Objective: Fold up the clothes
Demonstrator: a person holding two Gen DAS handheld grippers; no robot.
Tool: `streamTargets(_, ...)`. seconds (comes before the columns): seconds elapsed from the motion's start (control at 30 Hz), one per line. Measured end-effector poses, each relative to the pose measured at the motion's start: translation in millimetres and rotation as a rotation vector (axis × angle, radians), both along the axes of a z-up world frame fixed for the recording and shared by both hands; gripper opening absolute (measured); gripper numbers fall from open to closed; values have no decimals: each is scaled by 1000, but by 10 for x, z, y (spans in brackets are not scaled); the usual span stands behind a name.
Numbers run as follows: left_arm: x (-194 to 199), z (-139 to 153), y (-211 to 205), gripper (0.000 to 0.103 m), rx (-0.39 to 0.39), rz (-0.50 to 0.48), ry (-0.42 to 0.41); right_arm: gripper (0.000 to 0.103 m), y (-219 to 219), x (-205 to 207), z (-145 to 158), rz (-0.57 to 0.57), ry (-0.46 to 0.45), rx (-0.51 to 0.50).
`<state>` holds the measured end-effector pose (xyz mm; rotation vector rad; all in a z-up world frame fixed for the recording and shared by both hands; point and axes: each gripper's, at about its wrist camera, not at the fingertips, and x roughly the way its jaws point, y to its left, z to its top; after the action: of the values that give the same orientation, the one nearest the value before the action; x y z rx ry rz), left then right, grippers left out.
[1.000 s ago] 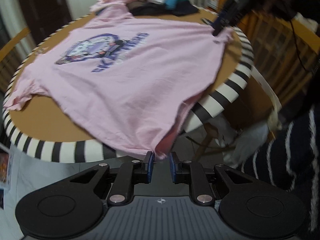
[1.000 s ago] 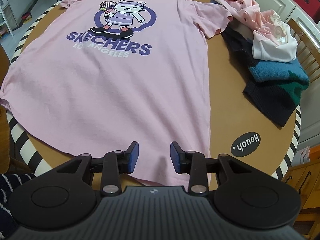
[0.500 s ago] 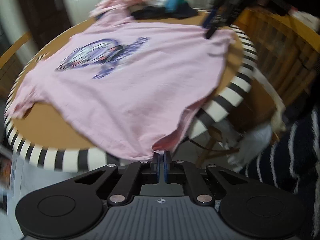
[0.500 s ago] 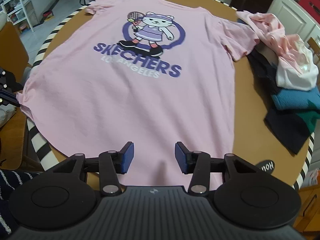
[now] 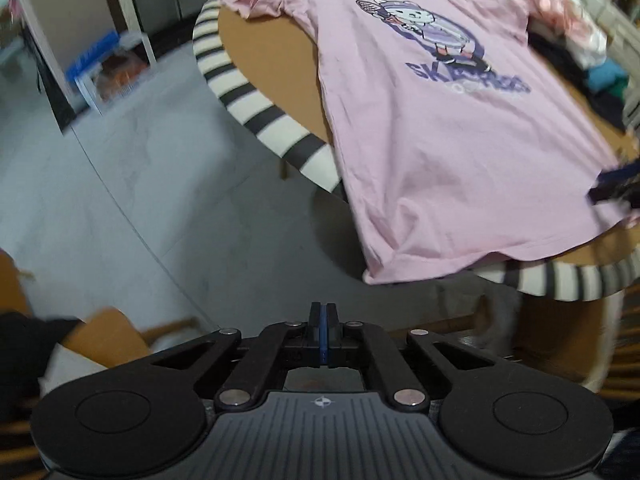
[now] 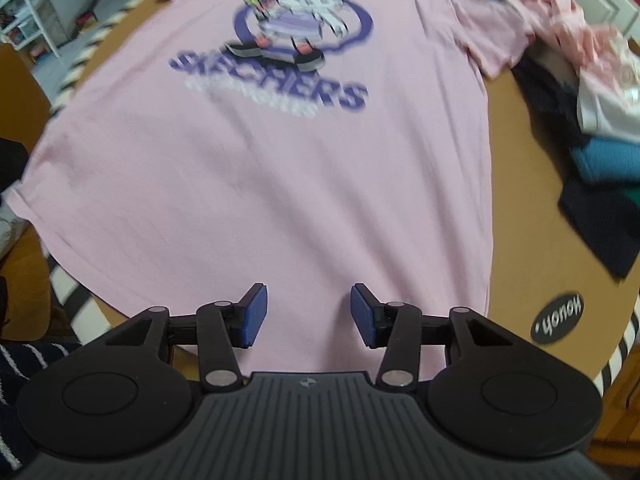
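Table [image 6: 516, 264] holds "SKECHERS" shirt [image 6: 280, 184].

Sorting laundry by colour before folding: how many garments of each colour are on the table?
Pink: 2, the printed T-shirt and a crumpled top
White: 1
Blue: 1
Dark navy: 1
Total: 5 visible; the pile may hide more.

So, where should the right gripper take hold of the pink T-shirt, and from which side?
Probably at the bottom hem of the pink T-shirt, coming from the near table edge. The shirt lies flat, print up, with the hem nearest the open right gripper, so one finger could slide under that edge.
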<state>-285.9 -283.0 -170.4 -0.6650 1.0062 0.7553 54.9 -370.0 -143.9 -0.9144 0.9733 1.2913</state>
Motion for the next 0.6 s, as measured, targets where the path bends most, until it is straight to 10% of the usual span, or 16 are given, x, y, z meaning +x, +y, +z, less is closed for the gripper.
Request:
streamTargets(0.2,-12,83,90,4,30,10,-118,52,-65,45,-17,-15,24,13)
streamTargets(0.4,26,-59,253,28,-45,2,-138,54,-60,43,-10,-9,24,5)
streamTargets(0.6,-23,-8,-68,36,394,-356,-14,62,-58,65,-12,-9,18,0)
